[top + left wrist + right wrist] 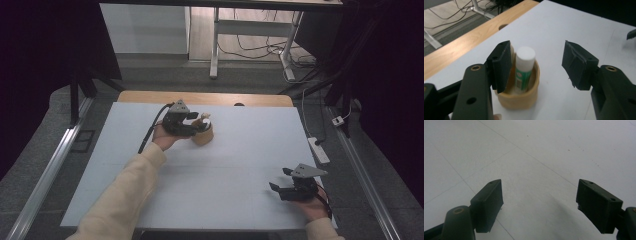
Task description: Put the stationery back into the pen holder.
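Left gripper (197,121), upper centre of the high view, is spread wide and released beside the cup (204,135), one jaw at the rim. The glue stick (524,70) stands upright inside the cup. Lower right, the right gripper (280,181) gapes empty over the bare worktop (225,170).

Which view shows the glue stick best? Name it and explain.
The left gripper view: the glue stick stands close up in the tan cup, white cap and green label clear. The high view gives it as a small pale shape partly behind the left gripper.
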`<state>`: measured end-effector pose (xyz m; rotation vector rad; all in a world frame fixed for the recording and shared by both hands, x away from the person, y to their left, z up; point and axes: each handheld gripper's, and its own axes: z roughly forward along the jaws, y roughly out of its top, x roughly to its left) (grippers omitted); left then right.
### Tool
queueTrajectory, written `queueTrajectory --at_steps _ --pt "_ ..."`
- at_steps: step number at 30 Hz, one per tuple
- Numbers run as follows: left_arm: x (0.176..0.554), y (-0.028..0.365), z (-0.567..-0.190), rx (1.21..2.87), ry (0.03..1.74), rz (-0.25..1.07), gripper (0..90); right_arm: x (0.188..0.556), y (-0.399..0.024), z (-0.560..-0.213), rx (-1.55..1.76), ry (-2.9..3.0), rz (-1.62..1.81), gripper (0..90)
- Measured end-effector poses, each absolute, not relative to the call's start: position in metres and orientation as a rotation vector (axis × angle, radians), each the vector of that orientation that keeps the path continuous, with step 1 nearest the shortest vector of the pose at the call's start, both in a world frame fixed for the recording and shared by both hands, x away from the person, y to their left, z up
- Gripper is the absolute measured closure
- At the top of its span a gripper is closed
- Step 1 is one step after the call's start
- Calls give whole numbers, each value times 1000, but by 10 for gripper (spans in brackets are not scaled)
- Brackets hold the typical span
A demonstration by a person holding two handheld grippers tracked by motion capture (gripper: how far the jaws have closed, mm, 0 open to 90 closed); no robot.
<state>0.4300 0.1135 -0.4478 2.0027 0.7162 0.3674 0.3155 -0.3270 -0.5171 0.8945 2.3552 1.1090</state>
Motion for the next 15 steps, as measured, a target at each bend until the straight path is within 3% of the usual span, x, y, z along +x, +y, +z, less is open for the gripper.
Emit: queueTrajectory --at_steps 15 --pt "390 140 -456 2060 715 388 410 316 -324 -517 887 2357 1114 211"
